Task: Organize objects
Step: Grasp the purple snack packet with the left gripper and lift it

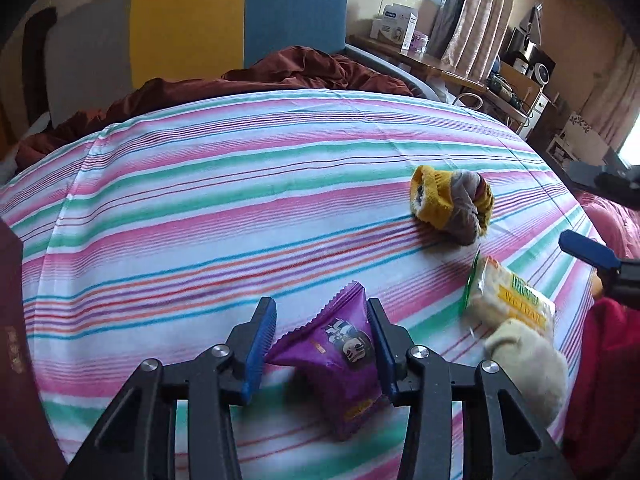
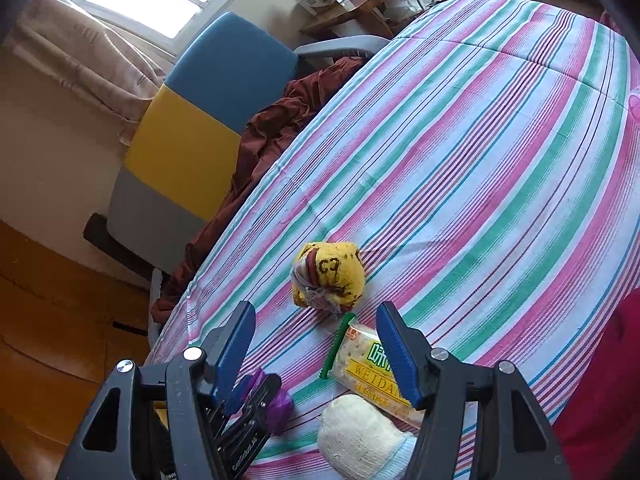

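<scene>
left claw (image 1: pixel 322 338): clamped on purple snack packet (image 1: pixel 340 356) lying on bed (image 1: pixel 200 200) | packet: light, crinkly, slippery; pinch mid-body | right claw (image 2: pixel 316 350): open, empty, over cracker packet (image 2: pixel 368 372)

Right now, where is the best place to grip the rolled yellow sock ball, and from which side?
Probably the rolled yellow sock ball across its round middle, coming from above with jaws either side. It is compact, soft, and lies apart from the cracker packet beside it.
</scene>
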Available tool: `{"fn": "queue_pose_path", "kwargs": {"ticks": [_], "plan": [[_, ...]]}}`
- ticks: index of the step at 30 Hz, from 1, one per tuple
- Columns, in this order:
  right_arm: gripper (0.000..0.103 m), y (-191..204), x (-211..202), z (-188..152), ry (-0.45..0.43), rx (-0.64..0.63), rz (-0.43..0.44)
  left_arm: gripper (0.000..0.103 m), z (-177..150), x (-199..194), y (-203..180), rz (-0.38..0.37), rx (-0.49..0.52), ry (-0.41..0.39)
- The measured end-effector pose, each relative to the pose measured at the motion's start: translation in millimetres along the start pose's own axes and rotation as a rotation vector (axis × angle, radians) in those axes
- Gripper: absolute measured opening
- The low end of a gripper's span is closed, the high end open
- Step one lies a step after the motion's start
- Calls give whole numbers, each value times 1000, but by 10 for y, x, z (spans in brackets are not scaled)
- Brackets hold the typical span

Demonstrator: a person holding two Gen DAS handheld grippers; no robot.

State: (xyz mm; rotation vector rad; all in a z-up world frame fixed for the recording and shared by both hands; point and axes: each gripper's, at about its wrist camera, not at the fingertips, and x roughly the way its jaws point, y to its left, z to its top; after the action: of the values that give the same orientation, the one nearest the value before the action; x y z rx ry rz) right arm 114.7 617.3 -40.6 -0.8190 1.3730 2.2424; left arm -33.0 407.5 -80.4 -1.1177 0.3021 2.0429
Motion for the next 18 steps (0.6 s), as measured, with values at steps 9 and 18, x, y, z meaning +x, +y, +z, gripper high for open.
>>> {"fn": "queue_pose_path", "kwargs": {"ticks": [9,18], "plan": [[64,11,49,-13,23,-12,-45,47,-349,-234,176,-6,4,-77],[64,35,135,-56,75,-31,-98,48,-386,-164,67,37,55,-111]]}}
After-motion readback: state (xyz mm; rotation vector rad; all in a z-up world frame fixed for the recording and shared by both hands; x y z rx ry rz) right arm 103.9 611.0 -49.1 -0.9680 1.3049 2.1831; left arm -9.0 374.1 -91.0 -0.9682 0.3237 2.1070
